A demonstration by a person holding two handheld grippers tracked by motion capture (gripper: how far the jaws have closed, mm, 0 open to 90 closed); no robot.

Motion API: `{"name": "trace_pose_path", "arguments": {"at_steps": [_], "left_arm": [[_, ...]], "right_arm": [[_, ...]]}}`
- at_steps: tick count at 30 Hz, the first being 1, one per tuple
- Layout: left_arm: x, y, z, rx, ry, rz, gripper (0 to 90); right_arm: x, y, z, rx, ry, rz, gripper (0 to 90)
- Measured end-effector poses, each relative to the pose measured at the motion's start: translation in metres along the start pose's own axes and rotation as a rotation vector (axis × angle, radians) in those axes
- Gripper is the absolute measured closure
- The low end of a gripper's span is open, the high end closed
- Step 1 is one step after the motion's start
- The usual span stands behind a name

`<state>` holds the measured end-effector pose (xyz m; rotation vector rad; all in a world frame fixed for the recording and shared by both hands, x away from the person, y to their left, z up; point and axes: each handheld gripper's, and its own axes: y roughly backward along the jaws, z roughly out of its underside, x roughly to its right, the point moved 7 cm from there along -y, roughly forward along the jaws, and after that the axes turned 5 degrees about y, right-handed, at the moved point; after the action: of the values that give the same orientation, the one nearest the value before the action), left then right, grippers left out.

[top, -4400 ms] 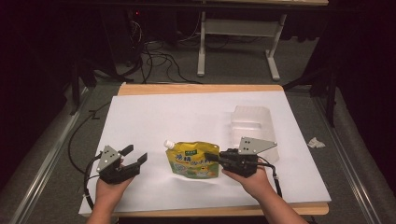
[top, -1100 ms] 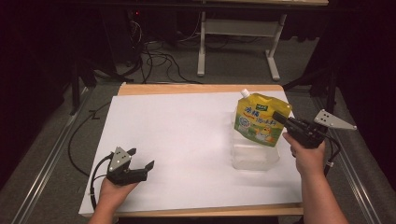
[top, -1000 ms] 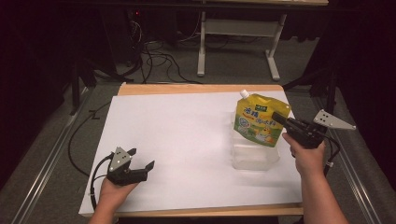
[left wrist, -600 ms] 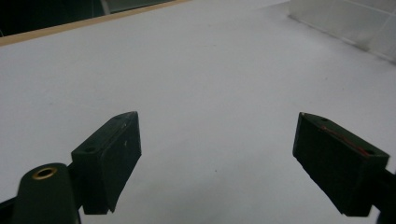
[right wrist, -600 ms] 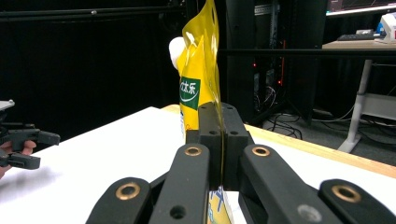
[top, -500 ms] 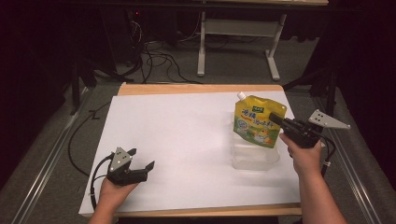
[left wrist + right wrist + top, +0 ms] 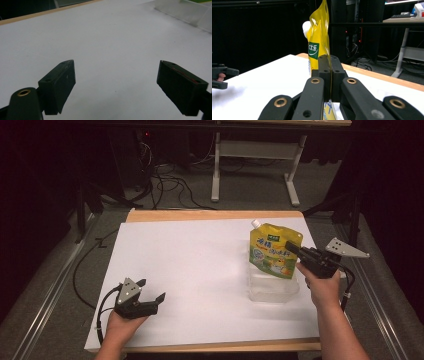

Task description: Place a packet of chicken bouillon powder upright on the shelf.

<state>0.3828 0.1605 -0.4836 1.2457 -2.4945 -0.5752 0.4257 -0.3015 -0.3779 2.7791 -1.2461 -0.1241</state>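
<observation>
High view: pouch [image 7: 272, 252] in R gripper [image 7: 292, 251]

- Left gripper [image 7: 116, 85]: two black jaws at bottom of frame, wide apart, nothing between.
- White table top [image 7: 107, 42] across most of the frame; wood edge at upper left.
- Clear plastic container [image 7: 185, 11], upper right corner.
</observation>
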Motion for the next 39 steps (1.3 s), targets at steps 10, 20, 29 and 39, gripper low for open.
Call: {"name": "trace_pose_path", "arguments": {"at_steps": [10,20,29,39], "left_arm": [[-0.001,0.001,-0.001,0.002,-0.002,-0.001,15.7],[-0.001,0.001,0.0,0.001,-0.003,-0.003,15.7],[-0.001,0.001,0.0,-0.002,-0.004,-0.005,15.7],[-0.002,0.001,0.0,-0.002,-0.004,-0.007,15.7]], "right_arm": [[0.001,-0.002,0.008,-0.017,-0.014,0.009,90.0],[0.0,-0.001,0.012,-0.03,-0.016,0.016,90.0],[0.003,0.003,0.02,-0.058,-0.022,0.036,90.0],[0.001,0.004,0.023,-0.063,-0.02,0.038,90.0]]}}
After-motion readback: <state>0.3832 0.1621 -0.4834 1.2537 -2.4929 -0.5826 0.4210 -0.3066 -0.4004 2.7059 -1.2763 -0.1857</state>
